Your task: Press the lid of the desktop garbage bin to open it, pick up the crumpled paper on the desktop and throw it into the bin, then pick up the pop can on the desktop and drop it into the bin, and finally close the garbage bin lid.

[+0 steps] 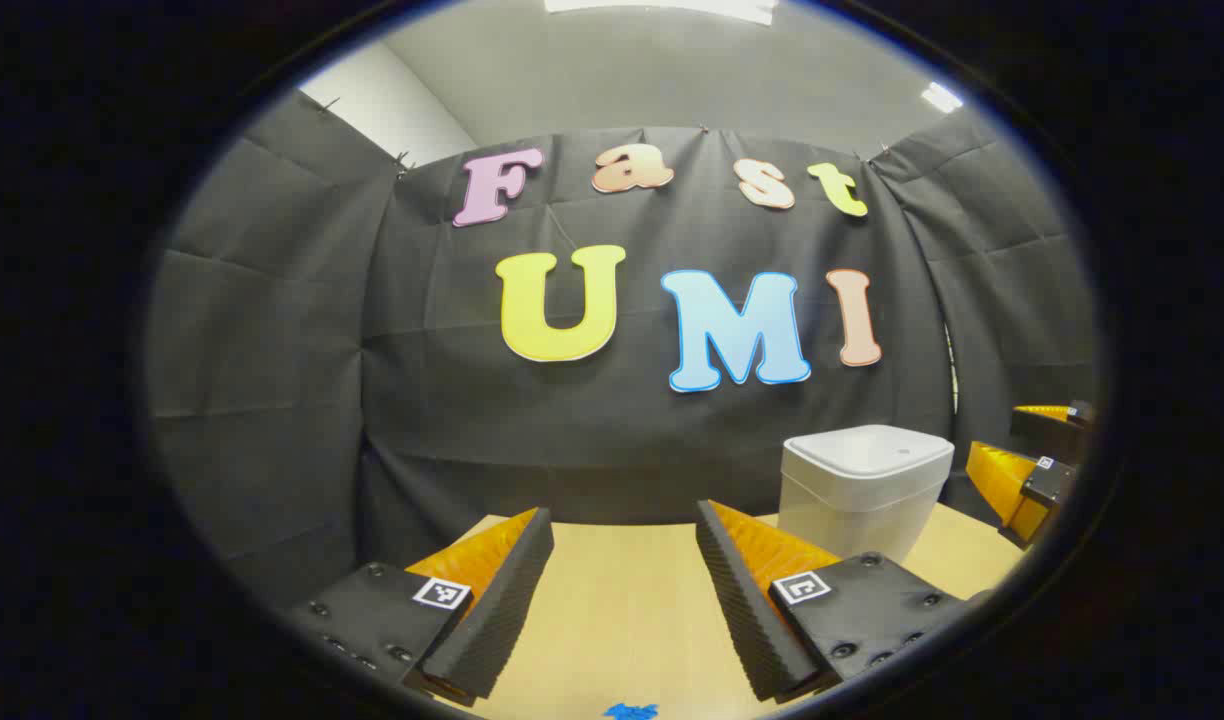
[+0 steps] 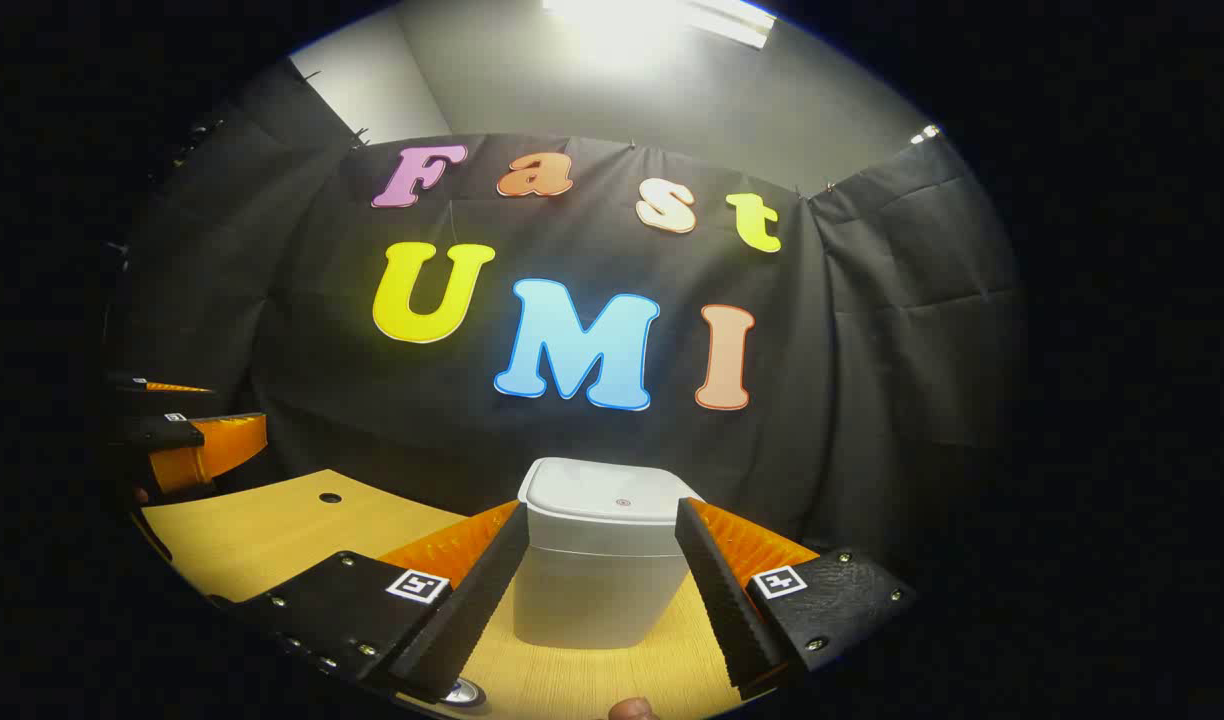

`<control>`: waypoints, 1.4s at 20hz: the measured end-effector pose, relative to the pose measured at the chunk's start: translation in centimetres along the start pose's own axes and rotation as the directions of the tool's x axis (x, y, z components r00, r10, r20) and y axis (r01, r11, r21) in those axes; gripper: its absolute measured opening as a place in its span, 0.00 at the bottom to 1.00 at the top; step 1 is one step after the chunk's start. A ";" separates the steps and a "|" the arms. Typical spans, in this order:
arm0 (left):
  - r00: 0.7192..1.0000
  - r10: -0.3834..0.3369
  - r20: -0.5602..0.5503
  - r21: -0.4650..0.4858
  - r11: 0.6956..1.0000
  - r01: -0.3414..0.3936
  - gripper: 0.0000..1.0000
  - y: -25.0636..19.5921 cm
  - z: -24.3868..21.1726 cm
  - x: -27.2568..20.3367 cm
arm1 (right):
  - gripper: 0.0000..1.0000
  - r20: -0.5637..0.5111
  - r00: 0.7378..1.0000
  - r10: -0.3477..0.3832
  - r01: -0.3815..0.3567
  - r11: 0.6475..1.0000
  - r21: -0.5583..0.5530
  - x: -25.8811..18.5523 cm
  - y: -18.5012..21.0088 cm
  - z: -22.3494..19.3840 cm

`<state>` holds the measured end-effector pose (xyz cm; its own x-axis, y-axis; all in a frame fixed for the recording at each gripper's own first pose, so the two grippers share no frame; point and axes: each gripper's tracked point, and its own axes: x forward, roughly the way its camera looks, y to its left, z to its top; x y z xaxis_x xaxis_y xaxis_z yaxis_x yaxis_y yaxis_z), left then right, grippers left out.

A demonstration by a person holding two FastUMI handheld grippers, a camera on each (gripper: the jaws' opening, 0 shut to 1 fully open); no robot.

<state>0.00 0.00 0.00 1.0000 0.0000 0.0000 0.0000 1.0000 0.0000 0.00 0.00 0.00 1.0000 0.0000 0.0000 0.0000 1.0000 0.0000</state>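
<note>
The white garbage bin (image 2: 602, 570) stands on the wooden table (image 2: 272, 530) with its lid (image 2: 607, 495) shut. It is straight ahead of my right gripper (image 2: 600, 512), which is open; the fingers frame the bin without pressing on it. In the left gripper view the bin (image 1: 862, 485) stands ahead to the right of my left gripper (image 1: 624, 520), which is open with nothing between its fingers. A small round metallic thing (image 2: 462, 692) peeks in at the bottom edge under the right gripper's left finger; I cannot tell what it is.
The other gripper (image 1: 1032, 470) shows at the far right beside the bin, and the left one (image 2: 187, 440) at the far left of the right gripper view. The table has a small hole (image 2: 330, 497). A blue mark (image 1: 630, 711) lies near the table's front.
</note>
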 end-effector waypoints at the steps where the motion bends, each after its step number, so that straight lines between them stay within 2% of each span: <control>1: 1.000 0.002 -0.001 -0.004 1.000 -0.002 0.88 0.2 0.0 0.1 | 0.95 -0.001 1.000 0.002 -0.002 1.000 -0.003 0.0 0.2 -0.1; 3: 1.000 0.005 -0.001 -0.012 1.000 -0.005 1.00 0.5 0.0 0.2 | 0.95 -0.007 1.000 0.004 -0.004 1.000 -0.010 0.2 0.3 -0.1; 4: 1.000 0.008 0.001 -0.014 1.000 -0.008 0.94 0.6 -0.1 0.3 | 0.95 -0.010 1.000 0.005 -0.005 1.000 -0.012 0.2 0.4 -0.1; 6: 1.000 0.008 0.005 -0.014 1.000 -0.008 0.94 0.6 -0.1 0.5 | 0.95 -0.016 1.000 0.005 -0.005 1.000 -0.018 0.4 0.5 -0.1; 12: 1.000 -0.018 0.020 -0.009 1.000 0.018 0.94 -0.3 0.1 1.1 | 0.95 -0.062 0.998 -0.021 0.021 1.000 -0.012 1.1 0.0 -0.9; 13: 1.000 -0.019 0.022 -0.011 1.000 0.020 1.00 -0.3 0.2 1.3 | 0.95 -0.068 0.997 -0.026 0.025 1.000 -0.014 1.3 -0.2 -1.0; 14: 1.000 -0.021 0.022 -0.012 1.000 0.021 1.00 -0.4 0.0 1.3 | 0.95 -0.075 0.997 -0.033 0.032 0.999 -0.018 1.2 -0.3 -1.1; 15: 1.000 -0.022 0.020 -0.011 1.000 0.022 0.94 -0.5 0.1 1.5 | 0.95 -0.080 0.996 -0.036 0.035 0.999 -0.021 1.4 -0.4 -1.3; 17: 1.000 -0.022 0.015 -0.010 1.000 0.022 0.94 -0.6 -0.2 1.7 | 0.95 -0.089 0.995 -0.038 0.037 0.999 -0.014 1.6 -0.5 -1.5; 18: 1.000 -0.020 0.014 -0.010 1.000 0.021 1.00 -0.5 -0.1 1.8 | 0.95 -0.091 0.995 -0.037 0.036 0.999 -0.009 1.6 -0.5 -1.5; 19: 1.000 -0.019 0.013 -0.008 1.000 0.019 1.00 -0.4 -0.2 1.9 | 0.94 -0.092 0.995 -0.038 0.037 0.999 -0.004 1.7 -0.6 -1.5; 20: 1.000 -0.017 0.012 -0.006 1.000 0.017 0.94 -0.3 -0.3 1.8 | 0.94 -0.093 0.995 -0.037 0.037 0.999 -0.002 1.9 -0.7 -1.4; 22: 1.000 -0.016 0.010 -0.004 1.000 0.016 0.94 -0.3 -0.3 1.8 | 0.94 -0.094 0.995 -0.036 0.036 0.999 0.001 2.3 -0.7 -1.4; 23: 1.000 -0.016 0.009 -0.002 1.000 0.016 1.00 -0.4 -0.2 1.9 | 0.94 -0.098 0.994 -0.037 0.037 0.999 0.000 2.4 -0.7 -1.6; 24: 1.000 -0.017 0.007 0.000 1.000 0.017 0.88 -0.4 -0.3 1.9 | 0.92 -0.103 0.994 -0.041 0.041 0.999 -0.001 2.6 -0.8 -1.6; 25: 1.000 -0.016 0.006 0.002 1.000 0.016 0.87 -0.4 -0.3 1.9 | 0.83 -0.107 0.994 -0.032 0.032 0.999 0.004 2.7 -0.6 -1.7; 26: 1.000 -0.016 0.007 0.003 1.000 0.016 0.94 -0.3 -0.3 1.8 | 0.77 -0.109 0.994 -0.025 0.026 1.000 0.010 2.9 -0.5 -1.7; 27: 1.000 -0.015 0.007 0.005 1.000 0.015 0.94 -0.3 -0.3 1.8 | 0.77 -0.112 0.993 -0.031 0.033 0.999 0.012 3.1 -0.5 -1.7; 28: 1.000 -0.015 0.006 0.007 1.000 0.015 1.00 -0.3 -0.3 1.9 | 0.71 -0.111 0.993 -0.032 0.034 0.999 0.013 3.1 -0.8 -1.6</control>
<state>1.91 -0.33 -0.26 0.9999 -0.0152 0.0063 0.0152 0.9999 0.0065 3.08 -0.76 -1.64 0.9933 -0.0322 -0.1114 0.0338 0.9993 0.0130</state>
